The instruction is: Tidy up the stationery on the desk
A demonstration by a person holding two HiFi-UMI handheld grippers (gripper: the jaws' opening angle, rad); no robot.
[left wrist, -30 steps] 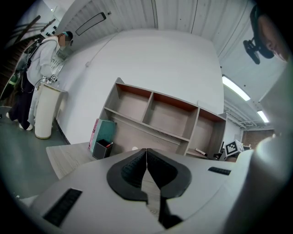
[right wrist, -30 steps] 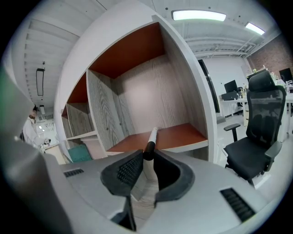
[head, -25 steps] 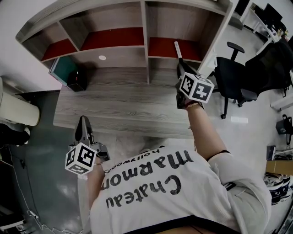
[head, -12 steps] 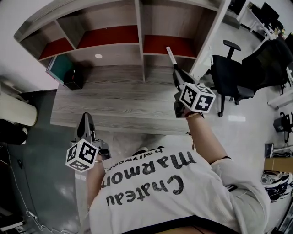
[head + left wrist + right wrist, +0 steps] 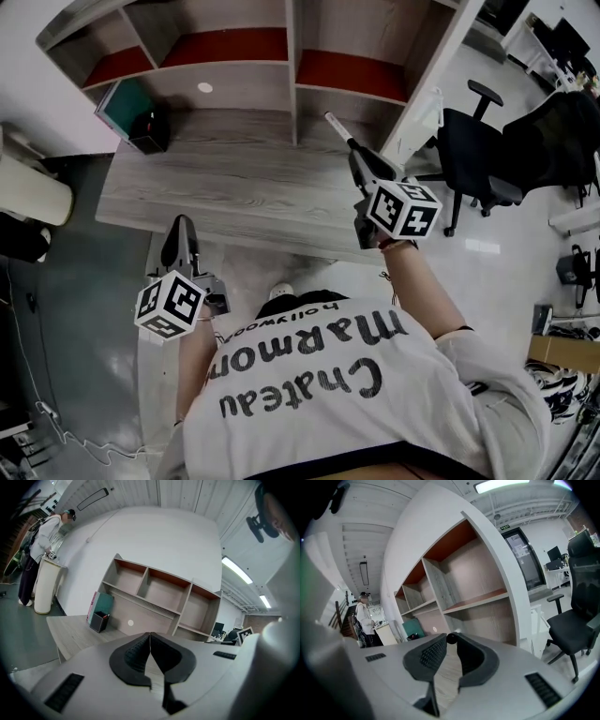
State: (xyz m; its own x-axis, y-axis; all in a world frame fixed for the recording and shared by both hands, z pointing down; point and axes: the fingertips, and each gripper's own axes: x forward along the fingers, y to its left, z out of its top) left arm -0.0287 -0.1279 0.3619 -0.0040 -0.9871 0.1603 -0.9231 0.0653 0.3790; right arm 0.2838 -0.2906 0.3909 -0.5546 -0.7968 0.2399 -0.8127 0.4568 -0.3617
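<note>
Jaws of left gripper (image 5: 150, 637) pressed together, nothing between them, held just off the front edge of the desk (image 5: 234, 187), toward its left corner. Black pen holder (image 5: 150, 131) stands at back-left corner. Right gripper (image 5: 451, 640) clamped on pen (image 5: 339, 132) — above the desk's right end.

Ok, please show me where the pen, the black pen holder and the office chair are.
pen (image 5: 335, 127): head view, on its white shaft.
black pen holder (image 5: 152, 136): head view, on its dark side wall.
office chair (image 5: 473, 155): head view, on its seat.
</note>
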